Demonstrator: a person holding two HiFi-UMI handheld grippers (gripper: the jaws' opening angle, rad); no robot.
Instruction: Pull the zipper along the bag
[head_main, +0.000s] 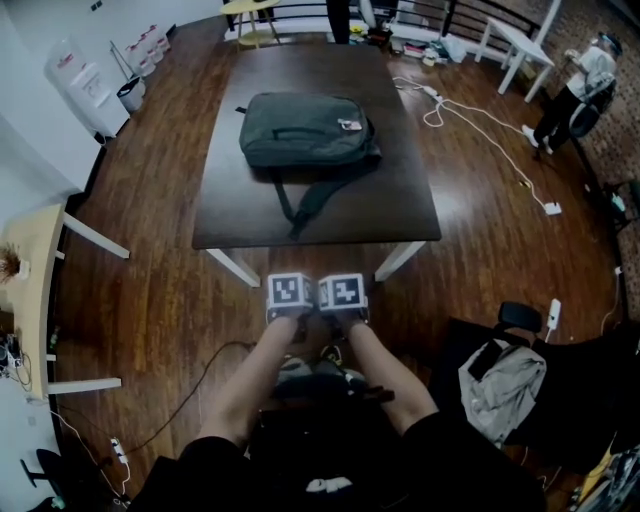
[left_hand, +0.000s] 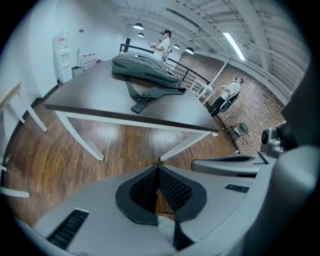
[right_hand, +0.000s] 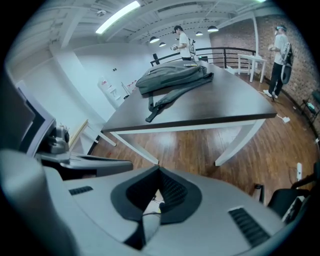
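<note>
A dark green bag (head_main: 305, 130) lies flat on the dark table (head_main: 400, 205), with its strap (head_main: 303, 205) trailing toward the near edge. The same bag (left_hand: 145, 67) (right_hand: 172, 77) shows far ahead in both gripper views. My left gripper (head_main: 290, 298) and right gripper (head_main: 341, 298) hang side by side over the wooden floor, just short of the table's near edge and well away from the bag. The left gripper (left_hand: 158, 169) has its tips together with nothing between them. The right gripper (right_hand: 159, 167) is likewise shut and empty.
A person (head_main: 578, 88) stands at the far right by a white table (head_main: 515, 40). White cables (head_main: 470, 112) run over the floor to the right of the table. A chair with a grey backpack (head_main: 500, 385) stands at the near right, and a pale wooden desk (head_main: 30, 270) at the left.
</note>
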